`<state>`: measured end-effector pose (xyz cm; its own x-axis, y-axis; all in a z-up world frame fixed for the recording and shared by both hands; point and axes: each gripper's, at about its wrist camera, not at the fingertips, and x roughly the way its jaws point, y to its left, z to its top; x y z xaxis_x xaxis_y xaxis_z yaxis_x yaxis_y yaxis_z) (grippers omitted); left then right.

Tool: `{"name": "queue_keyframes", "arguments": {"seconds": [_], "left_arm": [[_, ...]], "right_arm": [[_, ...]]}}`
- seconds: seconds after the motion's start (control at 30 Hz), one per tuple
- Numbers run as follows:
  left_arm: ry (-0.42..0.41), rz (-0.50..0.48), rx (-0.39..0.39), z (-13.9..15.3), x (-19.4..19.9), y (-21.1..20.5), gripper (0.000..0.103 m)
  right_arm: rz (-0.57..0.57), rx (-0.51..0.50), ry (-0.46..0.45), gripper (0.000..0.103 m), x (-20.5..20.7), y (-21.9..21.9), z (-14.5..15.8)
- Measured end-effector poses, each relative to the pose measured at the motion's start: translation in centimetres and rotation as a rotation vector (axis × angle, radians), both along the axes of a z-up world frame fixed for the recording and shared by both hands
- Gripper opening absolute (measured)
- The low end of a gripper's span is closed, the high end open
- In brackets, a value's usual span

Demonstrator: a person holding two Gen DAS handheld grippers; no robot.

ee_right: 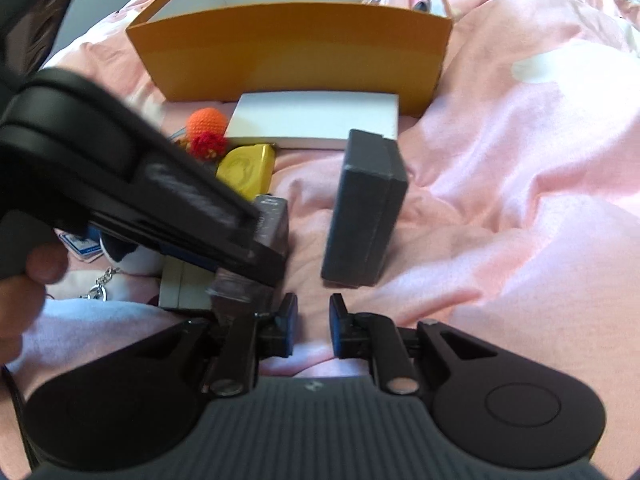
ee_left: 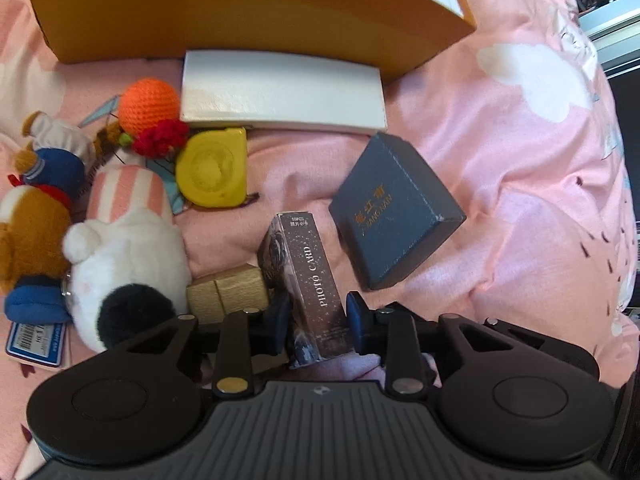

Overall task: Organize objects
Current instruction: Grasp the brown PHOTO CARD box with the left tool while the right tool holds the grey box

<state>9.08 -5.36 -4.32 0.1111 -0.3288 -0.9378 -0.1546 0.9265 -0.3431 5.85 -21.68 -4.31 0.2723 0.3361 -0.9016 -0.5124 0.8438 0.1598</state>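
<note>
Clearly the step in hand is lifting the photo card box [ee_left: 310, 280] off the pink bed cover [ee_left: 500, 168] and carrying it to the orange box [ee_left: 240, 12] at the far side. The left gripper [ee_left: 318, 320] has its fingers [ee_left: 357, 314] narrowed around the near end of that slim box; the left pad seems to touch, while the right one looks barely apart, so I cannot tell if the grip is firm. The right gripper [ee_right: 314, 328] hangs over bare bedding with its fingers close together and nothing between them.

To do this well, I would judge that the fingers should settle squarely on the box's two long faces before any lift, since the box stands tilted on soft fabric and could twist out. Lift straight up first: a small beige box [ee_left: 228, 292] lies touching it on the left, a plush toy [ee_left: 124, 264] is just beyond that, and a dark blue box [ee_left: 394, 210] sits near on the right. Then pass over the white flat box [ee_left: 284, 92] lying against the orange box's near wall, and lower the photo card box inside.
</note>
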Motion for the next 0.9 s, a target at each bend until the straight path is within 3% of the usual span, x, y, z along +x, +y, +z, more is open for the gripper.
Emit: {"name": "queue_keyframes", "arguments": {"seconds": [0.2,0.33,0.47,0.53,0.77,0.9], "left_arm": [[-0.086,-0.021,-0.020,1.8,-0.4,0.9,0.027],[-0.216,-0.062,0.023,4.1,-0.5,1.0,0.026],[-0.299,-0.085,0.079,5.0,0.6,1.2,0.025],[-0.319,-0.094,0.080,4.5,1.4,1.4,0.025],[-0.281,-0.087,0.043,2.0,2.6,2.3,0.026],[-0.221,-0.137,0.052,1.9,3.8,2.2,0.026]], "right_arm": [[-0.007,0.007,-0.036,0.026,1.2,-0.9,2.5],[0.012,0.036,-0.075,0.028,2.2,-1.1,5.2],[0.006,0.065,-0.096,0.037,4.7,-1.3,6.7],[-0.004,0.074,-0.058,0.038,6.4,-1.3,6.6],[-0.064,0.103,0.236,0.042,11.7,-1.1,2.6],[-0.043,0.087,0.297,0.042,12.1,-0.8,1.6]]}}
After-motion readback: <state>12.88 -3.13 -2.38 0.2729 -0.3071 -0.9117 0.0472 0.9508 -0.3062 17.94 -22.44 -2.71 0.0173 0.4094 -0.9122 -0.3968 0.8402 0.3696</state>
